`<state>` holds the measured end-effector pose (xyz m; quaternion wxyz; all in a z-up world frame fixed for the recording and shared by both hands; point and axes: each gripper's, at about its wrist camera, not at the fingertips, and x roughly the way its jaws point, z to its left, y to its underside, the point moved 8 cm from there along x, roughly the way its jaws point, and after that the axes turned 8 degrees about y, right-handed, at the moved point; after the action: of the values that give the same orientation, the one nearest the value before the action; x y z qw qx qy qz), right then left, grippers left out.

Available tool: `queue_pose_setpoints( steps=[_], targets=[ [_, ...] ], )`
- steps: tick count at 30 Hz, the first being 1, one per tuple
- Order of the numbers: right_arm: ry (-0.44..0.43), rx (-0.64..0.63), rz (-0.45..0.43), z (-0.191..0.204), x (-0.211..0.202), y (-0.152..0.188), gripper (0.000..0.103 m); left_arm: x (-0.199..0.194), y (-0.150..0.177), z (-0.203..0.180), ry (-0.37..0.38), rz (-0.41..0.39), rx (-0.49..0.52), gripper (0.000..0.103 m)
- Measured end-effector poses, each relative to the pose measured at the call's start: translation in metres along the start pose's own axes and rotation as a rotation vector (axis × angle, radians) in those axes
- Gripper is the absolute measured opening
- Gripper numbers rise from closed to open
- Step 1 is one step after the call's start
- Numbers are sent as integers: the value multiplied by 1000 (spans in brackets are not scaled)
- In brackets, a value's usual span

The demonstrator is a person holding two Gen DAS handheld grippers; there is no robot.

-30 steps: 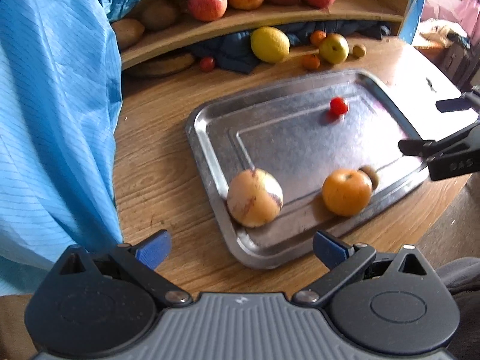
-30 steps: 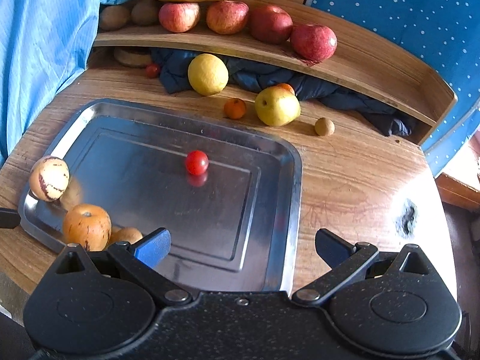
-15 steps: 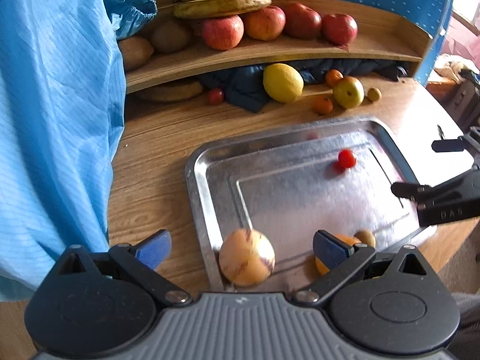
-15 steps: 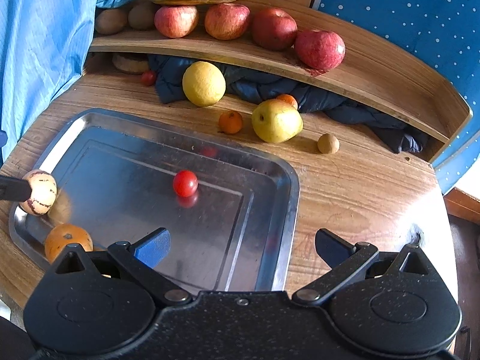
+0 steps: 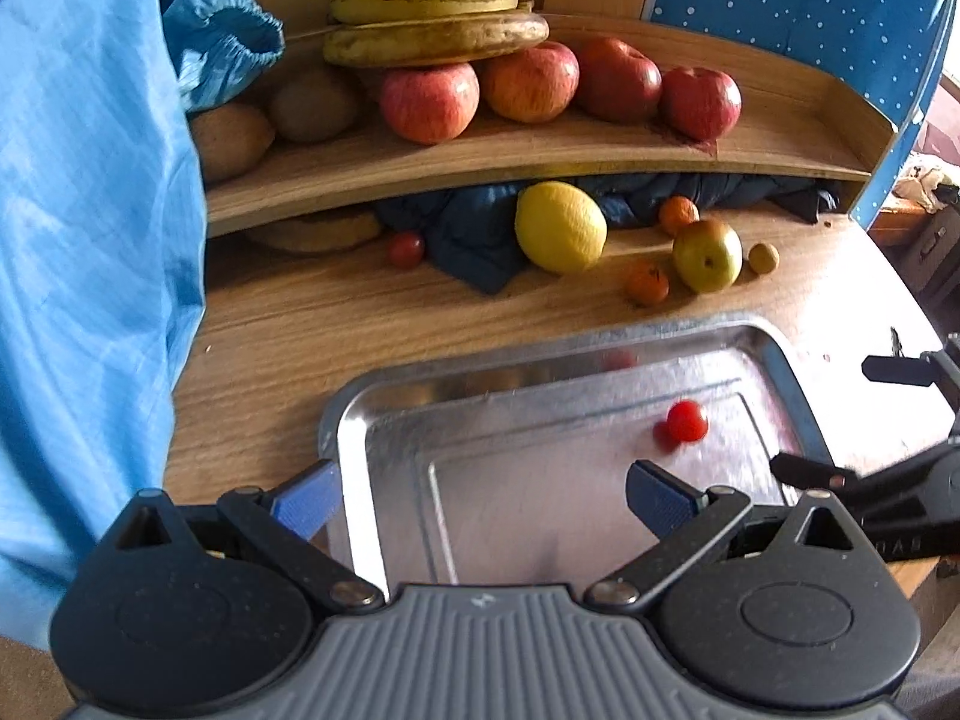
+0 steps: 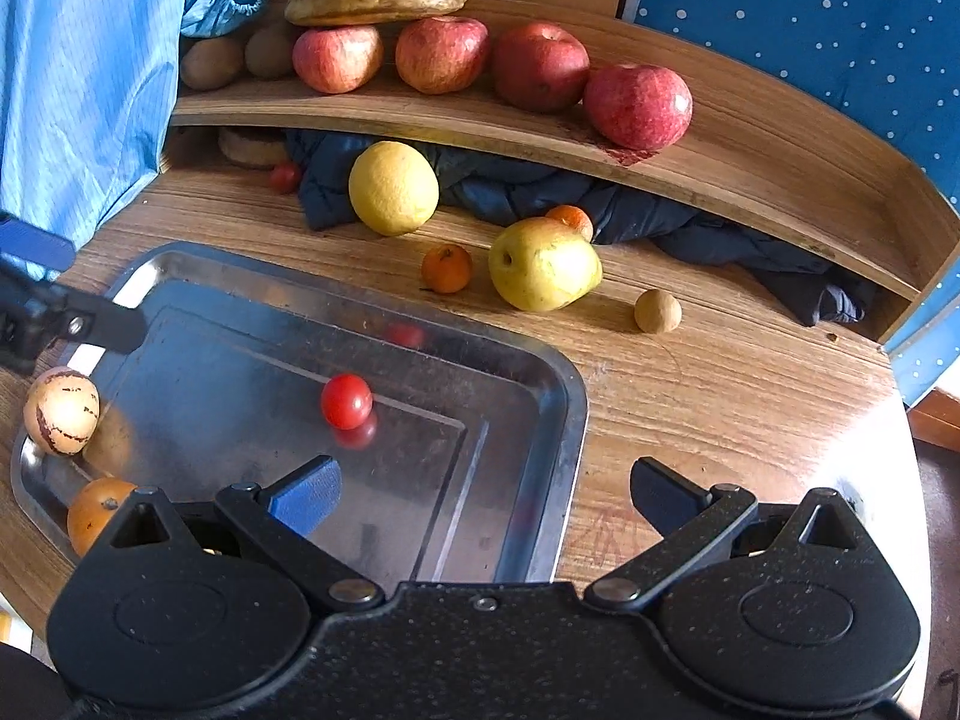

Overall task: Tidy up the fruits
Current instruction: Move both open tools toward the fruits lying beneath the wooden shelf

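Steel tray (image 6: 540, 480) on the wooden tabletop (image 6: 720, 396), pale streaked melon (image 6: 60, 411) and orange (image 6: 96, 513) at its near-left corner, cherry tomato (image 6: 346, 401) mid-tray, left gripper (image 5: 480, 495) and right gripper (image 6: 486, 489) both spread wide, holding nothing, poised over the tray

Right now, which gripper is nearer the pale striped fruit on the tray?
Left. The left gripper is right beside the pale striped fruit at the tray's corner. The right gripper is across the tray, over its opposite edge.
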<state>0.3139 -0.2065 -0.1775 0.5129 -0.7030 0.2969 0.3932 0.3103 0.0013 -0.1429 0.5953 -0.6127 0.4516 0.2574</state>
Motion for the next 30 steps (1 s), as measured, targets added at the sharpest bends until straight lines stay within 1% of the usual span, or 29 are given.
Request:
queue_pose_setpoints(
  steps=[6,12,18,23,27,30],
  targets=[
    [-43,-6,-20,-3,9,-8,102,11,-14,0,-24,-3,-28,103],
    [-145,-55,-41,11,18,-23,102,22,-32,6,-67,-4,-94,102],
    [-227,-65,-61,24,25,-44,102,33,-49,10,-101,-25,-118,102],
    [-225,-117,-113,28,26,-60,102,42,-63,8,-106,-34,-117,102],
    [-186,-193,-157,29,29,-67,101,48,-72,2,-84,-41,-125,102],
    [-187,-212,-167,29,32,-72,101,53,-80,-3,-66,-49,-139,102]
  ],
)
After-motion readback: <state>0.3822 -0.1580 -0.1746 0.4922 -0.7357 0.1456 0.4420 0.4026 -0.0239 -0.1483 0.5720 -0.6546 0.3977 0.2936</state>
